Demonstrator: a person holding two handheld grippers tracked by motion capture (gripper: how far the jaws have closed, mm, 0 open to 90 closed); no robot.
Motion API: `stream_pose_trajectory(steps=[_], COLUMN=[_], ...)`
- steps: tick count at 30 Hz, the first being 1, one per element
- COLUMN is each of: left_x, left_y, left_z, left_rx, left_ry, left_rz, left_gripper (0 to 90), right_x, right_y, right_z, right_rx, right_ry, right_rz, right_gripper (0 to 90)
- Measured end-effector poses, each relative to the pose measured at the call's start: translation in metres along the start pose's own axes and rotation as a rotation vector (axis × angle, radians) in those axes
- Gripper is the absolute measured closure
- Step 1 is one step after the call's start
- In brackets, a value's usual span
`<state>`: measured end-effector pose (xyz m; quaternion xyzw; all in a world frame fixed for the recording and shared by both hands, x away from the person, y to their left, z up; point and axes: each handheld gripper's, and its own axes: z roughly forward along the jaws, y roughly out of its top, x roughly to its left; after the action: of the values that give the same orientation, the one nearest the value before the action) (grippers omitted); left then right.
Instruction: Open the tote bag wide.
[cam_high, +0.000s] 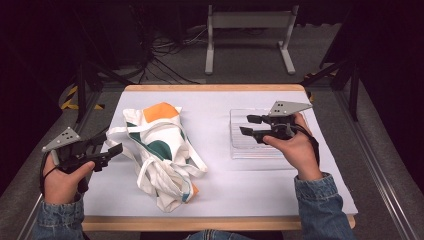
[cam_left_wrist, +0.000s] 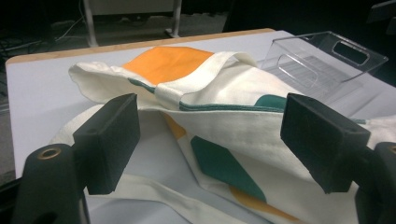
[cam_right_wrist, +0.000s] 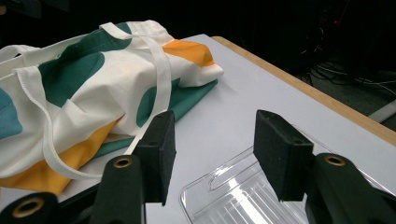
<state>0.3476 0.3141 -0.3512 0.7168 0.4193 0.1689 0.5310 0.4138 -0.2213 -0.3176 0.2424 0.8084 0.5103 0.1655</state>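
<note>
A crumpled white cloth bag (cam_high: 162, 150) with orange and green patches and long white straps lies left of the table's middle. My left gripper (cam_high: 114, 148) hovers just left of the bag, open, its jaws pointing at the cloth (cam_left_wrist: 233, 121) with nothing between them. A clear plastic tray (cam_high: 252, 145) sits at the right. My right gripper (cam_high: 251, 125) hangs open above the tray's left part (cam_right_wrist: 243, 196), pointing left toward the bag (cam_right_wrist: 93, 93). Nothing is held by either gripper.
The table top (cam_high: 215, 195) is pale lilac with a wooden rim. Beyond its far edge stand a white metal frame (cam_high: 250, 30) and loose cables on the floor. Dark stands flank both sides.
</note>
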Motion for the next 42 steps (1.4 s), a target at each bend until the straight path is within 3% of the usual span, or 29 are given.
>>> stream_pose_trajectory(steps=[8, 16, 26, 42], left_x=[-0.001, -0.006, -0.014, -0.018], left_y=[0.002, 0.006, 0.008, 0.001], left_z=[-0.002, -0.007, -0.006, -0.009], left_rx=[-0.029, -0.045, -0.032, -0.026], left_ry=[-0.037, -0.055, -0.086, -0.064], left_rz=[-0.040, -0.015, 0.007, 0.007], left_gripper=[21.4, 21.6, 21.3, 20.0], right_x=[0.003, 0.015, 0.041, 0.068], right_y=[0.001, 0.006, 0.013, 0.014], right_z=[0.001, 0.006, 0.031, 0.072], right_rx=[-0.025, -0.076, -0.071, -0.044], right_ry=[0.033, 0.102, 0.206, 0.319], right_rz=[0.006, 0.005, -0.041, -0.073], right_gripper=[49.0, 49.0, 48.5, 47.3])
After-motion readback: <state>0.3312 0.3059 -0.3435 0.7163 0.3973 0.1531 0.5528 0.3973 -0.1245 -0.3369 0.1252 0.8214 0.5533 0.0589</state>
